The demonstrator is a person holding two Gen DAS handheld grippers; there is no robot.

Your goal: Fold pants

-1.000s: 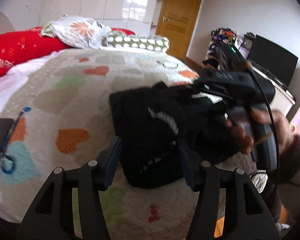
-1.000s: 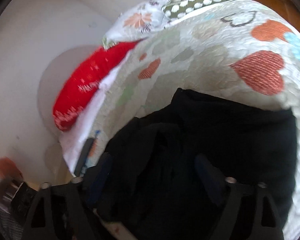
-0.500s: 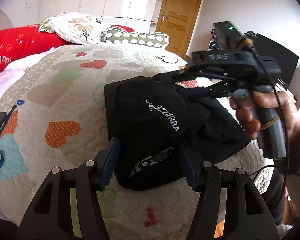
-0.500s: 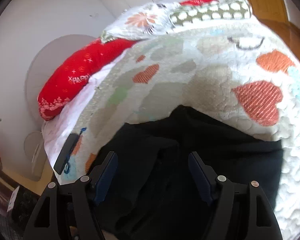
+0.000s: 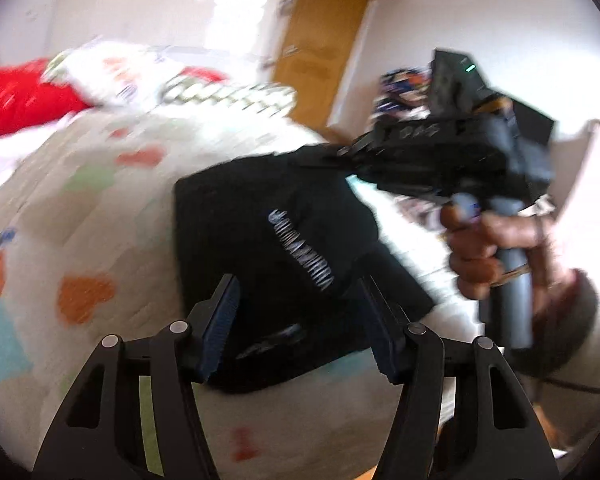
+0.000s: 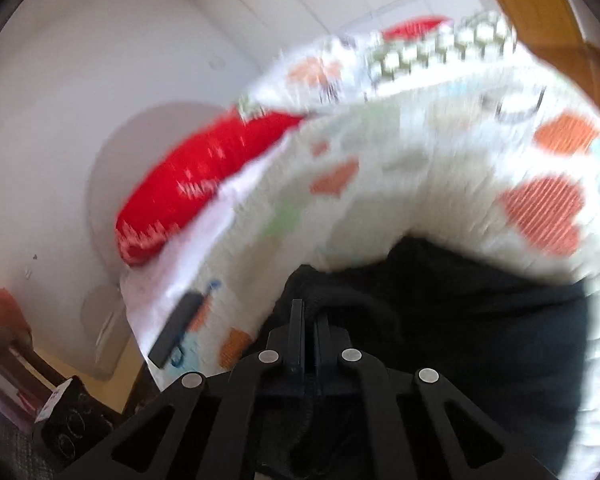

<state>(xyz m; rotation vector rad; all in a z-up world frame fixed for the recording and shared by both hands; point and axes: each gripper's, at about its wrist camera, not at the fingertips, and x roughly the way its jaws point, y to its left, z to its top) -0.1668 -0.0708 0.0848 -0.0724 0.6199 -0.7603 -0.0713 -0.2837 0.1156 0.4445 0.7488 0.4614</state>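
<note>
The black pants lie folded into a bundle on the heart-patterned quilt, white lettering facing up. My left gripper hovers over their near edge, fingers apart, pads not pressing the cloth. My right gripper, held by a hand, meets the far right corner of the pants. In the right wrist view the right gripper has its jaws together on a fold of the black pants. Both views are blurred by motion.
A red pillow, a floral pillow and a spotted pillow sit at the head of the bed. A dark flat device with a blue strap lies near the quilt's edge. A wooden door stands behind.
My right gripper's jaws have closed from wide apart onto the black cloth, and it has risen. The left gripper has lifted slightly, with its fingers still apart.
</note>
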